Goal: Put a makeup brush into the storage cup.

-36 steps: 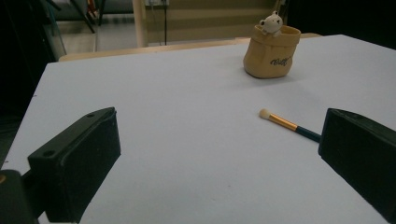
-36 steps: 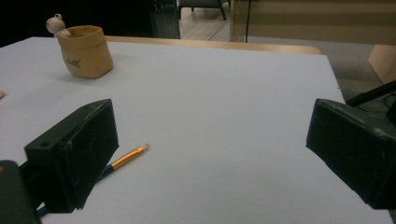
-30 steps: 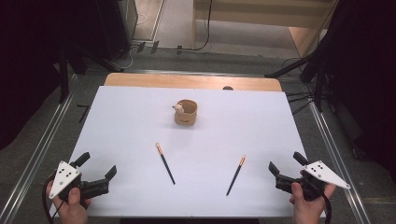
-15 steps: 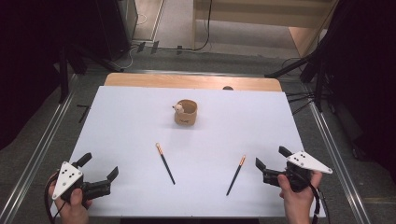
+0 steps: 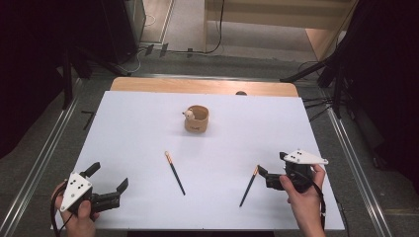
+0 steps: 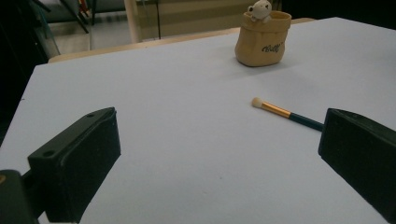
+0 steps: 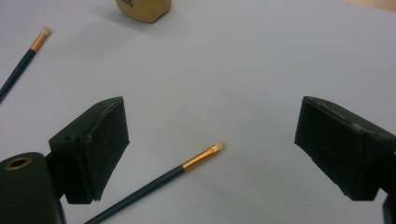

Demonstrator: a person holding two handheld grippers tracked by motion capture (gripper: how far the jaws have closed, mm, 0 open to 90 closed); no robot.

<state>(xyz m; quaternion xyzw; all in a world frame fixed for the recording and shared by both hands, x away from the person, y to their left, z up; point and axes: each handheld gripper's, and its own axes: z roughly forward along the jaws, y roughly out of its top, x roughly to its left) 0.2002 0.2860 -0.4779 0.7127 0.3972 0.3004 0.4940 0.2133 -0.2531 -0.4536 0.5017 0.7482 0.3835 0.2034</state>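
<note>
Two dark-handled brushes with gold ferrules lie on the white table [image 5: 123, 128]: a left brush [image 5: 175, 173] [image 6: 285, 112] [image 7: 23, 60] and a right brush [image 5: 248, 186] [image 7: 177, 170]. Behind them stands a tan pouch-shaped holder [image 5: 197, 119] [image 6: 263, 39] [image 7: 142, 9] with a small bear figure on its rim. My right gripper [image 5: 272, 164] [image 7: 212, 126] hovers low over the right brush's bristle end. Its jaws have just been closing a little, the brush lies between them untouched, and they stand open. My left gripper [image 5: 108, 177] [image 6: 219, 130] rests open near the front left corner.
A wooden strip [image 5: 197, 86] runs along the table's far edge. Metal rails [image 5: 44, 158] flank both sides, and dark stands and cables [image 5: 316, 74] sit on the floor beyond. The white surface between the brushes and the holder is bare.
My right gripper has moved left from the front right corner to the right brush's tip and has risen slightly. The left gripper has stayed put.
</note>
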